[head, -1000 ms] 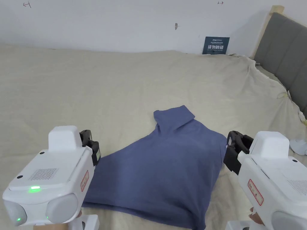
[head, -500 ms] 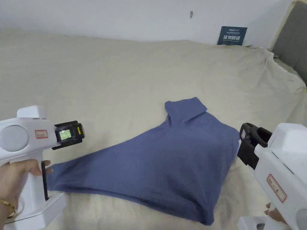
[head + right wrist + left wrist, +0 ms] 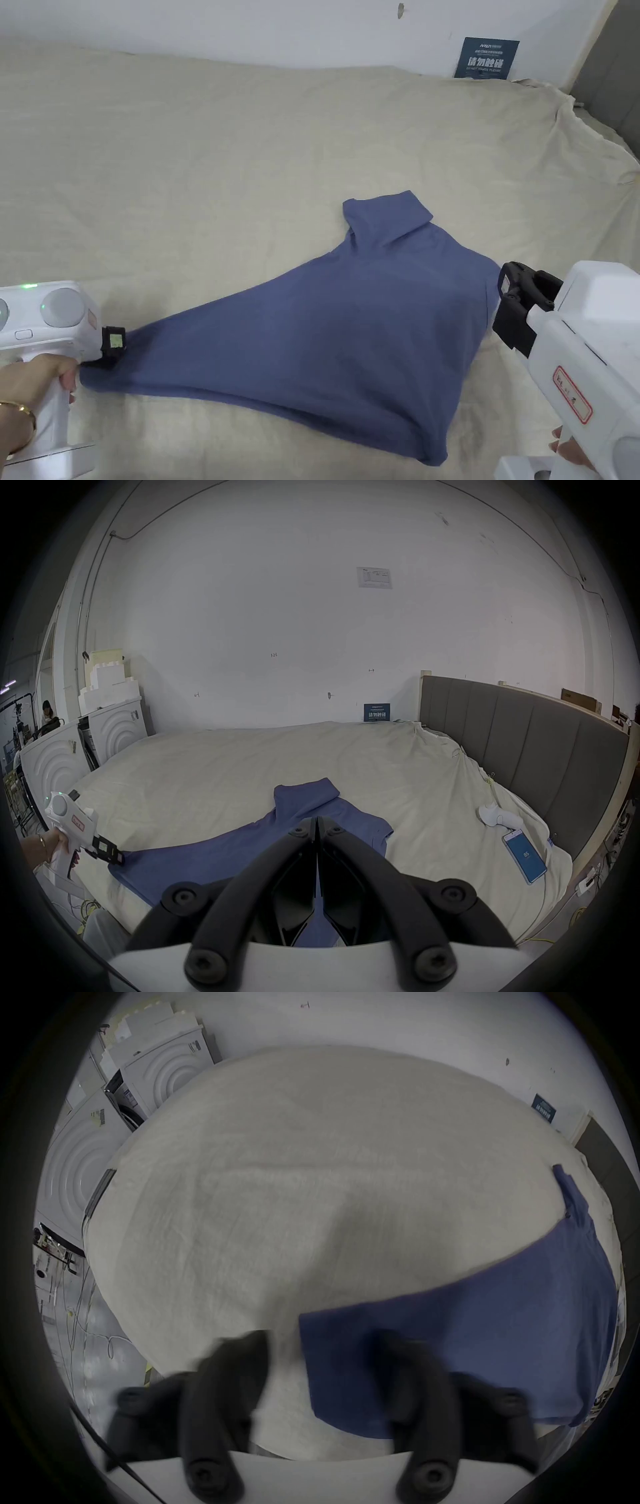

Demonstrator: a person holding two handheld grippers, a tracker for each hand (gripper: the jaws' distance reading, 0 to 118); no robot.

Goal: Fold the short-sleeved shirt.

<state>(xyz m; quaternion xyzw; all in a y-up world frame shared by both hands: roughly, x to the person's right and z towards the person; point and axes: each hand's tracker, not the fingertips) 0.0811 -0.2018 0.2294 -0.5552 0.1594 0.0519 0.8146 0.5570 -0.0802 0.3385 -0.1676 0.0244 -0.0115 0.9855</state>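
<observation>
A blue short-sleeved shirt lies on the beige bed sheet, with one sleeve pointing to the far side and its lower left corner drawn out to a point. My left gripper sits low at that corner. In the left gripper view the left gripper is open, and the edge of the shirt lies between its jaws and over the right one. My right gripper hovers by the shirt's right edge. In the right gripper view the right gripper is shut above the shirt, with no cloth seen in it.
A grey headboard bounds the bed on the right. Near it on the sheet lie a phone and a white device. A blue sign leans on the far wall. White foam-packed appliances stand past the bed's left side.
My left gripper has dropped and swung out to the shirt's left corner, now pointing at it from the left. The right gripper has hardly moved. The head camera has tilted down.
</observation>
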